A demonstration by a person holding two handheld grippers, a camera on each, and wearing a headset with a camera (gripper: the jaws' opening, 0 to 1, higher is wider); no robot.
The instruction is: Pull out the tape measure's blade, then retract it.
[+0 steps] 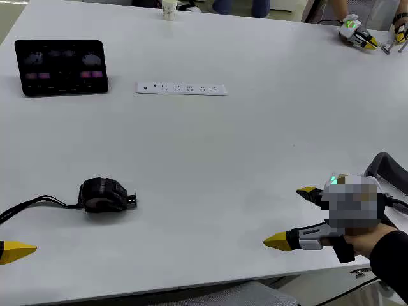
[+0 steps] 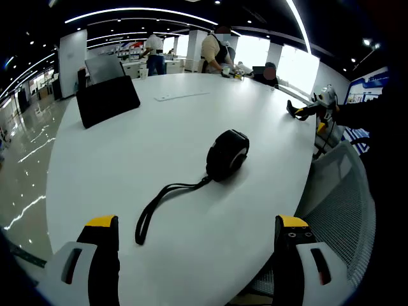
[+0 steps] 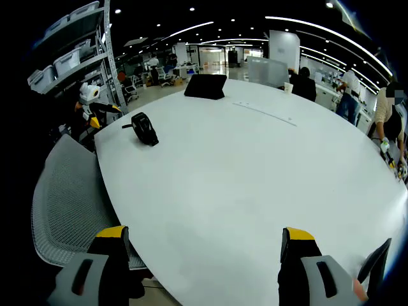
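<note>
A bright open-plan office with strip lights and a storage rack (image 3: 70,57) is surrounding a large white table (image 1: 255,153), whose broad middle is lying bare. A grey mesh chair (image 3: 64,210) is sitting against the table's near edge. Far back on the left a dark tablet (image 1: 61,67) is standing propped up, a white power strip (image 1: 182,88) is lying flat to its right, and a paper cup (image 1: 169,9) is standing at the far edge. At the far right corner another person's gripper (image 1: 357,32) is working. The right gripper (image 1: 291,215) is hovering over the near right edge, its yellow-tipped jaws spread wide and gripping nothing. The left gripper (image 2: 197,223) is waiting at the near left edge, jaws likewise wide apart and holding nothing. The black tape measure (image 1: 105,195) is lying on the table near the front left, ahead of the left gripper and well apart from the right one, its black strap (image 1: 32,205) trailing toward the left edge.
</note>
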